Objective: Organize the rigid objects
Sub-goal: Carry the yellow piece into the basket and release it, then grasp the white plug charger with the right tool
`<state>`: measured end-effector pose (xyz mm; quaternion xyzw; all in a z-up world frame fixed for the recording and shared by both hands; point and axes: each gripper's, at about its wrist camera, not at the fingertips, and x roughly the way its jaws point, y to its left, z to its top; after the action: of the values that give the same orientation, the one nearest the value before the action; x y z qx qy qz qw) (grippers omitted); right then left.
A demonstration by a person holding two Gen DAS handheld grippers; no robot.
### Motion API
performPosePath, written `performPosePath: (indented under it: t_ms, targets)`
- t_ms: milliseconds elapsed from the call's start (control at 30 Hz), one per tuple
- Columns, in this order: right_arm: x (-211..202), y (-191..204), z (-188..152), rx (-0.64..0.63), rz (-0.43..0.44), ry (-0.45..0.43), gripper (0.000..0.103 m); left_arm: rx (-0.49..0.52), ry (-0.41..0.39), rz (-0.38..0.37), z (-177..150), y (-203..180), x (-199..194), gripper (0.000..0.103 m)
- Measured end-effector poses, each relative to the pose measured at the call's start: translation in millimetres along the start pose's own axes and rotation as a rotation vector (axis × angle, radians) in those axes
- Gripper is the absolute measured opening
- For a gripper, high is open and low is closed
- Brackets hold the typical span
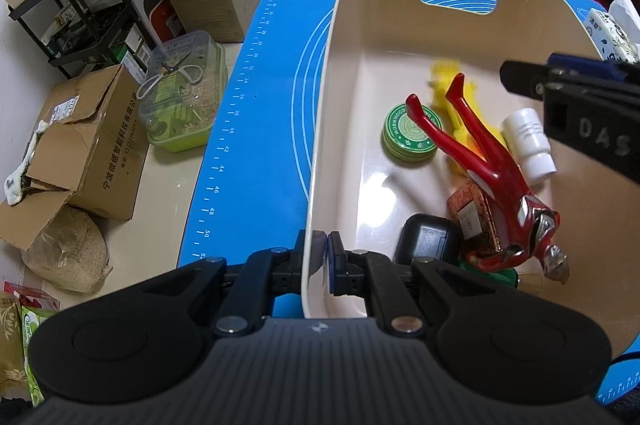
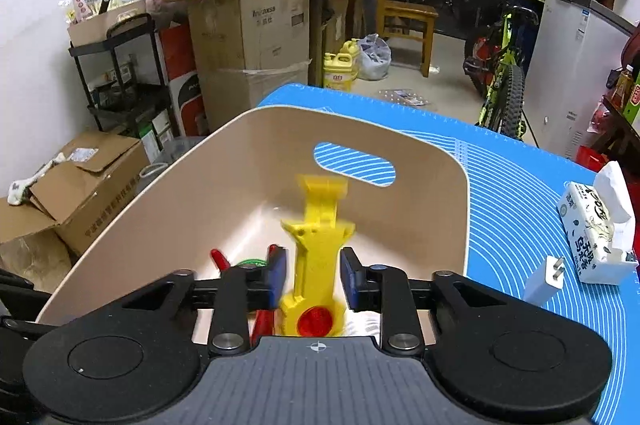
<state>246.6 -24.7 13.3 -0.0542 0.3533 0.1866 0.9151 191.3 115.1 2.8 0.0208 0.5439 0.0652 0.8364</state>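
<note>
Over the beige bin (image 2: 424,201), right gripper (image 2: 313,277) fingers spread, yellow plastic toy (image 2: 318,245) blurred between them, seemingly loose; light, stiff, slick, best pinched mid-shaft. Left gripper (image 1: 322,261) clenched on bin wall

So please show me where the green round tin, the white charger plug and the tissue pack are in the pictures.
green round tin (image 1: 412,137): left wrist view, on its printed lid.
white charger plug (image 2: 543,283): right wrist view, on its white body.
tissue pack (image 2: 592,233): right wrist view, on its printed side.
</note>
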Motion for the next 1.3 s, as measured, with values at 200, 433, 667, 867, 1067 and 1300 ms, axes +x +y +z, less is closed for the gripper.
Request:
performPosePath:
  t_ms: [200, 433, 667, 867, 1067, 1300]
  targets:
    - [-15, -11, 7, 0.024, -0.006, -0.061, 0.065, 0.001, -0.001, 0.001, -2, -2, 0, 0.01]
    - [-34, -50, 17, 0.085, -0.069, -0.114, 0.075, 0.002, -0.001, 0.002, -2, -2, 0, 0.01]
    - [-36, -115, 19, 0.186, -0.172, -0.114, 0.082, 0.001, 0.0, 0.003, -2, -2, 0, 0.01]
    - [-22, -165, 8, 0.254, -0.226, -0.085, 0.093, 0.001, 0.0, 0.003, -2, -2, 0, 0.01]
    - [14, -190, -12, 0.243, -0.297, -0.008, 0.094, 0.002, -0.001, 0.003, -2, -2, 0, 0.01]
    - [44, -205, -31, 0.255, -0.317, 0.034, 0.094, 0.002, -0.001, 0.003, -2, -3, 0, 0.011]
